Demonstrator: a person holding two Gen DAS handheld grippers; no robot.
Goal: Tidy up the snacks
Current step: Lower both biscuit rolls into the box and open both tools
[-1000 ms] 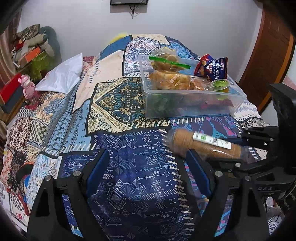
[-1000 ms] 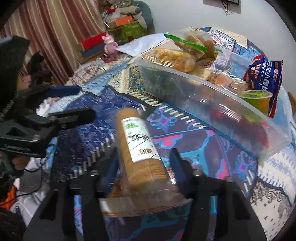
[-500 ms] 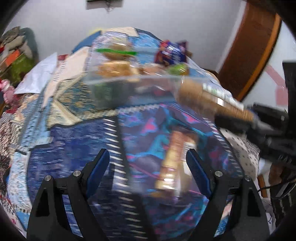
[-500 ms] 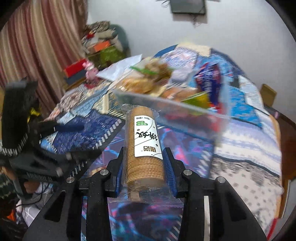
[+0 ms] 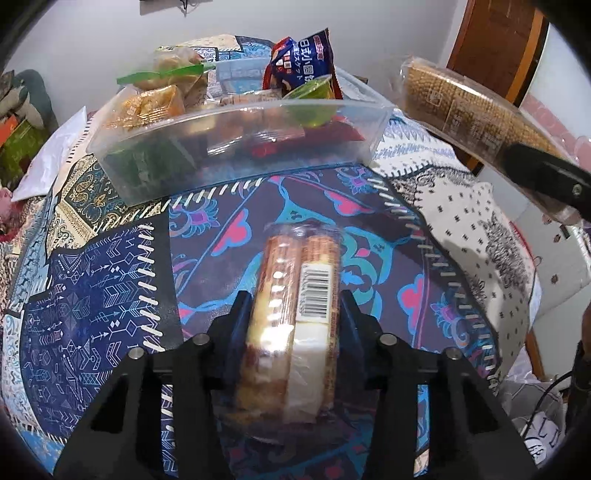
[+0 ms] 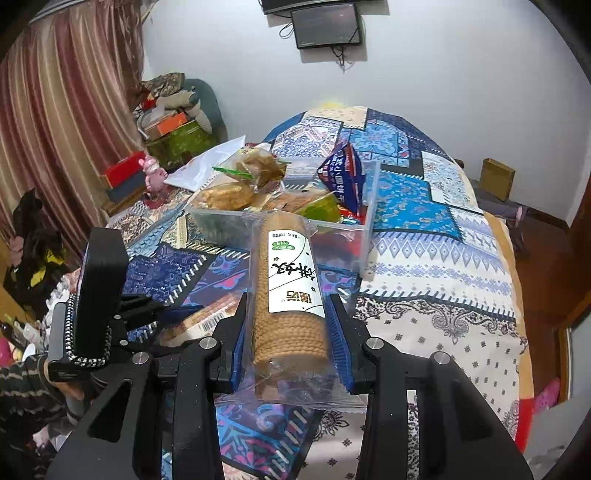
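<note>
Between the right hand-held gripper (image 6: 288, 332) fingers: biscuit roll (image 6: 288, 291), clamped, raised above the bed (image 6: 436, 266). Left hand-held gripper (image 5: 295, 314): closed on twin-pack wafers (image 5: 299, 302), low over bedspread. Clear bin (image 5: 236, 147) ahead, already part-filled; both items judged yet to go in.

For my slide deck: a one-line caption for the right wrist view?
Right gripper holds a biscuit roll above the bedspread, facing the clear snack bin.

The near end of the twin-roll biscuit pack (image 5: 295, 325) is blurred between the left gripper's (image 5: 293, 317) fingers. Items low in the clear plastic bin (image 5: 236, 147) are indistinct behind its wall. The wall-mounted screen (image 6: 325, 24) is cut off at the top edge.
</note>
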